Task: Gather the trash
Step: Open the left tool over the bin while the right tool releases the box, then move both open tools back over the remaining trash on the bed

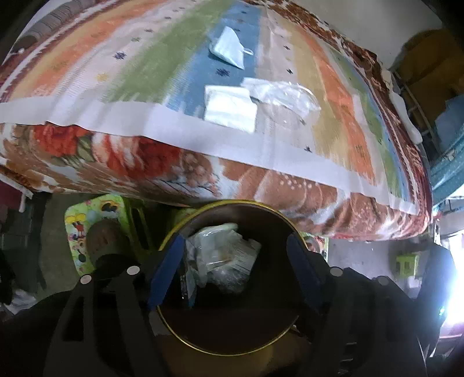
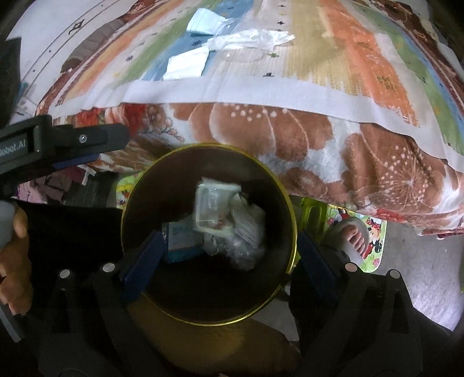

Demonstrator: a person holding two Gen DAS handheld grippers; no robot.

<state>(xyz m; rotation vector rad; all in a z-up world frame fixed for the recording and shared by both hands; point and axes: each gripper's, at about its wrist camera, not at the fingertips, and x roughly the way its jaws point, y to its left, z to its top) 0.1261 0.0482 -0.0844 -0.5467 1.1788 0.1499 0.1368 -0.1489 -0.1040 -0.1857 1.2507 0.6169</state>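
- Left wrist view: the left gripper [image 1: 235, 271] hangs over the round dark bin with a gold rim [image 1: 174, 327]. Its blue-padded jaws stand apart with nothing between them.
- The bin holds crumpled clear plastic wrappers [image 1: 223, 255] on its floor.
- Beyond the bin is the bed with a striped woven cover [image 1: 145, 66]. Near the cover's front edge lie a folded white tissue [image 1: 230, 108] and a crumpled clear plastic bag [image 1: 285, 97], touching. A pale blue face mask [image 1: 227, 47] lies farther back.
- Right wrist view: the right gripper [image 2: 229, 262] hovers above the same bin [image 2: 291, 261], jaws released and empty.
- Wrappers and a blue-printed packet [image 2: 182, 240] lie inside the bin.
- The left gripper's black body [image 2: 58, 145] enters from the left edge.
- The tissue [image 2: 185, 65], bag [image 2: 249, 39] and mask [image 2: 203, 24] remain on the cover.
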